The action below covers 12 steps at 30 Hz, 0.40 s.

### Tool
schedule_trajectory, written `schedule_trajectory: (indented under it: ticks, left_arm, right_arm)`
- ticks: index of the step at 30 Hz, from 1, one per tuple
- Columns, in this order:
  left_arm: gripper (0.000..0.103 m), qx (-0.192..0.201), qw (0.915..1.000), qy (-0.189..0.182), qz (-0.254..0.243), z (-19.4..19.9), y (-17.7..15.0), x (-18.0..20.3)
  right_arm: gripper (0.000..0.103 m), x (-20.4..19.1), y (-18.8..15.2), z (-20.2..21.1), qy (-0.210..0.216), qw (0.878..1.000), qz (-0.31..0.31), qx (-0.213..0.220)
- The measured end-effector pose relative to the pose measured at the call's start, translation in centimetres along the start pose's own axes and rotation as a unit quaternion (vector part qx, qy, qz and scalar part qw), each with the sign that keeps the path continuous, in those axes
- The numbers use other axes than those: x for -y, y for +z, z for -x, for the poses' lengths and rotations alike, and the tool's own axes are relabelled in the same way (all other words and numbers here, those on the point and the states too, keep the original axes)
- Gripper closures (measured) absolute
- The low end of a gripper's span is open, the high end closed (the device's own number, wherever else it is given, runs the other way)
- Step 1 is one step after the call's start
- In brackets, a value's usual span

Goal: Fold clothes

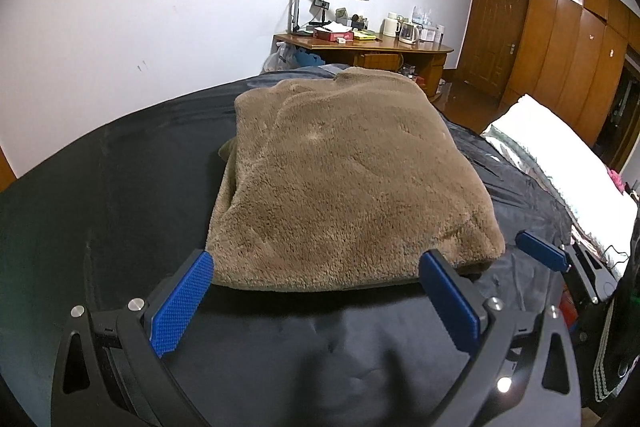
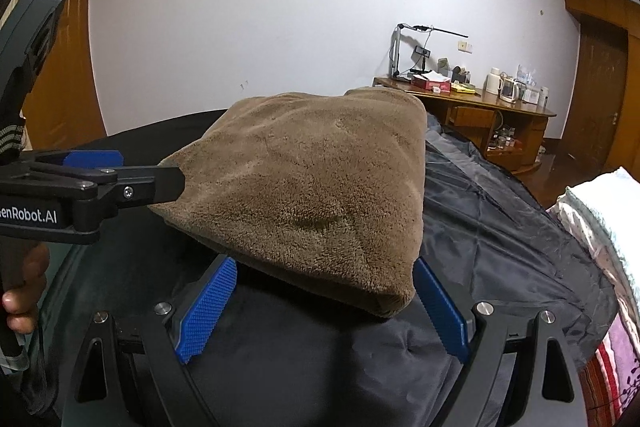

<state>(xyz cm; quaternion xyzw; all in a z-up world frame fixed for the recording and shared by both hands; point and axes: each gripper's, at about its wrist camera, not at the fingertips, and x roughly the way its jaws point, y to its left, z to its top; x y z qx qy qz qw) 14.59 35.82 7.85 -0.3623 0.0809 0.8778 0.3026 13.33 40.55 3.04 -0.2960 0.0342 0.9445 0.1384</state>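
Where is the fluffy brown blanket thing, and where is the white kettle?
fluffy brown garment (image 1: 352, 183), left wrist view, middle of its top.
white kettle (image 1: 409, 33), left wrist view, its body, on the desk.

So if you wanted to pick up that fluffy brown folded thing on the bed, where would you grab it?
Probably the near corner of the brown fleece garment, coming in low from the front. Its folded edge there is thick, rounded and sits slightly proud of the dark bedcover, so the open right gripper could pinch it.
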Motion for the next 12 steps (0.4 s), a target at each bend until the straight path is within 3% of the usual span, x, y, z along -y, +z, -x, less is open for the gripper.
schedule_trajectory:
  ticks: [12]
  left_arm:
    - [0.000, -0.003, 1.0000, 0.002, -0.004, -0.53, -0.72, -0.24]
  right_arm:
    - [0.011, -0.61, -0.43, -0.66, -0.003, 1.000, 0.005, -0.006]
